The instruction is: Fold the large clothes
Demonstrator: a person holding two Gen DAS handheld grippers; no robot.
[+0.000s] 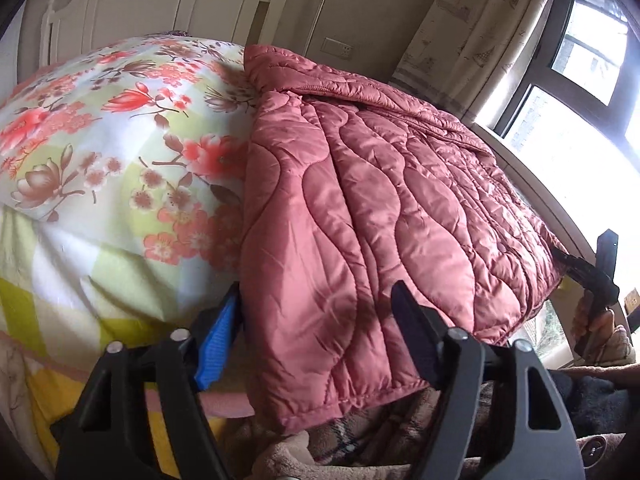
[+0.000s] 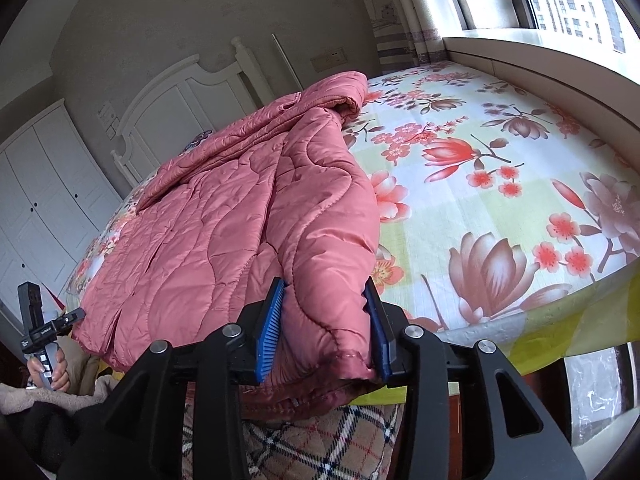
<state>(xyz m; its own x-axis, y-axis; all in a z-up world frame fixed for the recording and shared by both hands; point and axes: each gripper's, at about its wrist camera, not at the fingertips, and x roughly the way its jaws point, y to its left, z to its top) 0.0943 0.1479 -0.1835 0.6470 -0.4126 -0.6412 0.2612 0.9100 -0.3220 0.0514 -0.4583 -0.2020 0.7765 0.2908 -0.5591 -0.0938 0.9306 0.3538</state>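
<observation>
Pink quilted coat [image 1: 360, 200] lies spread along the near part of the bed [image 2: 500, 168], on the floral sheet, its hem hanging just over the near edge and its hood end far towards the headboard [image 1: 152, 4].

The left gripper [image 1: 316, 332] has its fingers wide apart, straddling the coat's near left corner; the pads do not press on the cloth. The right gripper [image 2: 326, 328] has its fingers at a middling gap with the coat's near right sleeve or corner between them; the blue pads sit just beside the fabric, and I judge the hold to be slack, not clamped.

Risks from here, as I judge them: the shiny padded fabric looks slippery and springy, so a fold may puff back open or slide off the bed edge once let go. If either gripper draws away with its pads brushing the hem, it could drag the corner and skew the fold. A new pinch taken too shallowly may catch only the top layer.

Around it: a curtain [image 1: 480, 28] and window [image 1: 580, 40] on the right, a white wardrobe [image 2: 44, 200] far left. A plaid garment [image 2: 320, 440] sits below the grippers, close to the overhanging hem. Nothing else lies on the coat.
</observation>
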